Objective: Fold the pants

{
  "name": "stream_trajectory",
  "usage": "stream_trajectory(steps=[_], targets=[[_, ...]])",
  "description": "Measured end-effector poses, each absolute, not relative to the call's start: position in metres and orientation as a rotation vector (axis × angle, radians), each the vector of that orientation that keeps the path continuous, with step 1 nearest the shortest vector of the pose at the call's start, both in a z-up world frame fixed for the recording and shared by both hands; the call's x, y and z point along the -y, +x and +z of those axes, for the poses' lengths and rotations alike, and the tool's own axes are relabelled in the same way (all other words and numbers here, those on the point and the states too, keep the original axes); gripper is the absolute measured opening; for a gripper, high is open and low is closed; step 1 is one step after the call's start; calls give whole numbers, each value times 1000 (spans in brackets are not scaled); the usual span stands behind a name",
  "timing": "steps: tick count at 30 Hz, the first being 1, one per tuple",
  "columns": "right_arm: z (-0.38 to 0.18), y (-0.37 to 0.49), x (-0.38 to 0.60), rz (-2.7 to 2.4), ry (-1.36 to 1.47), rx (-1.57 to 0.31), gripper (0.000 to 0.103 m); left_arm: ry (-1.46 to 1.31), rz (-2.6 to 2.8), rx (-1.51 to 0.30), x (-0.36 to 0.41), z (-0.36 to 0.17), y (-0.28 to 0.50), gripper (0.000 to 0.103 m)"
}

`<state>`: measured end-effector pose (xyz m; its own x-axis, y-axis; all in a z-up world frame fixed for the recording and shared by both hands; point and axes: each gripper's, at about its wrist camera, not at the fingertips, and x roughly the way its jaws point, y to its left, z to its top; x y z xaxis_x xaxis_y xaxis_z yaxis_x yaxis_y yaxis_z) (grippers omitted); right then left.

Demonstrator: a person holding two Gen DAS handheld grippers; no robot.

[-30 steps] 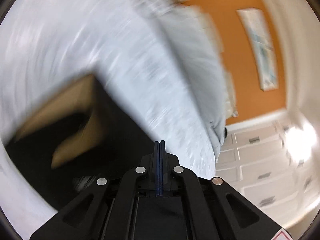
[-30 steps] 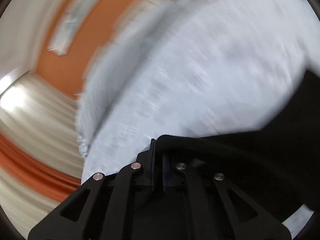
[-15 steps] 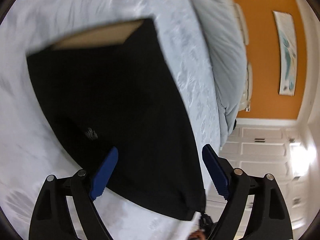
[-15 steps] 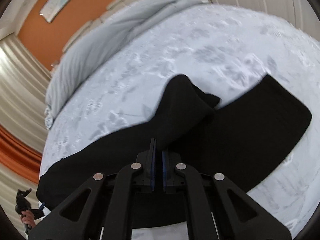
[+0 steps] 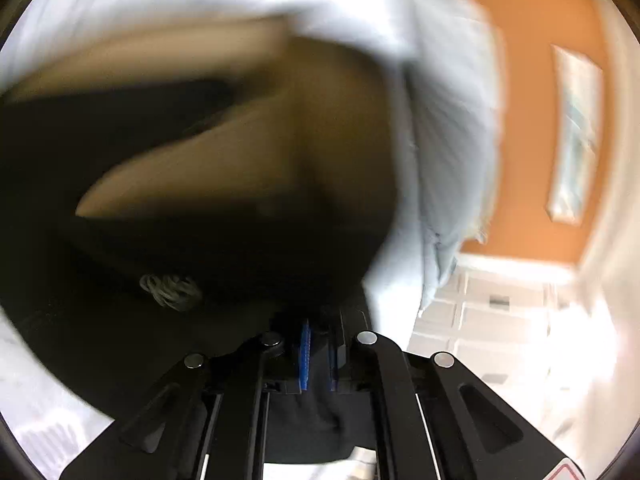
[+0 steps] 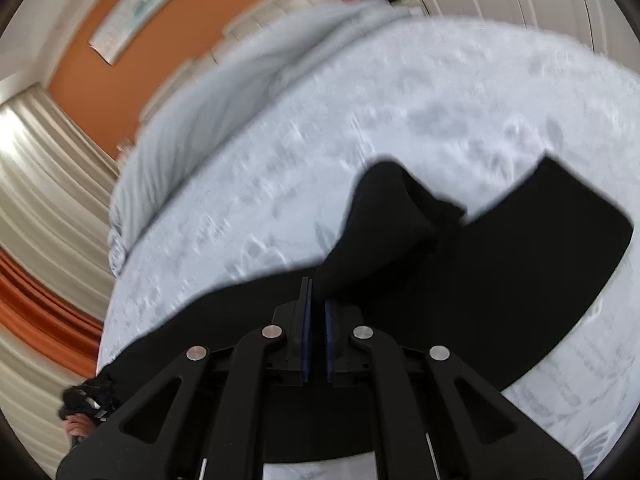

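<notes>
- Left wrist view is smeared: the pants (image 5: 224,208) and tan lining are blobs, with their left side cut off.
- Small white logo (image 5: 170,286) is unreadable.
- Wall picture (image 6: 132,16) is too blurry to make out.

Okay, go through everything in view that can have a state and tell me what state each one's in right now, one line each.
Left hand-held gripper: shut on the pants.
Right hand-held gripper: shut on the pants.
Pants: black, partly folded, one pinched part lifted off the bed.
Bed: covered by a pale patterned sheet.
</notes>
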<state>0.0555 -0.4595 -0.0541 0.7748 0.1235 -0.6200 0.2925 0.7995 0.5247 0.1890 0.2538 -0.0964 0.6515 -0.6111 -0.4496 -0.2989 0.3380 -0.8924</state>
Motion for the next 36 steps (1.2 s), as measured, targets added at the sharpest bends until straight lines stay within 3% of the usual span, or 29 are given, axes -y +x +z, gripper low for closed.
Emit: stream_trajectory(steps=[4,6,10,14,15,16,18,20,22,23,24,25,29,31,33,36], targets=[[-7,21,431,28,503,-592,4,-1014,-320,-698,-257,-9,142,2],[-19,16,426,35,468,-722,7,-996,-237,-716,-274,-13,121,3],[-99,23,431,2,511,-1101,8,-1070,-54,-941,-301,-78,117,2],[-113,27,434,17,539,-1154,13,-983,-38,-969,-283,-77,119,3],[-113,27,437,31,587,-1142,25,-972,-42,-960,-280,-71,116,3],[-112,28,442,47,637,-1124,52,-974,-51,-953,-282,-74,113,3],[-110,30,458,17,733,-1040,89,-994,-46,-953,-289,-81,116,3],[-111,34,476,-64,784,-974,88,-1020,-32,-964,-294,-89,118,3],[-118,36,489,-54,875,-926,57,-1041,-19,-973,-294,-95,122,3],[-126,42,494,-36,922,-914,49,-1045,-18,-977,-291,-96,136,3],[-130,45,492,-25,931,-921,22,-1045,-20,-981,-291,-103,141,3],[-128,50,491,-37,912,-920,9,-1033,-14,-976,-291,-104,141,3],[-25,33,471,-33,660,-575,7,-986,-21,-939,-289,-97,136,3],[-9,20,465,-109,538,-544,7,-931,3,-952,-284,-98,139,3],[-44,17,483,-315,482,-698,8,-929,21,-985,-283,-106,140,4],[-123,10,529,-400,686,-947,8,-984,30,-1035,-286,-122,141,5]])
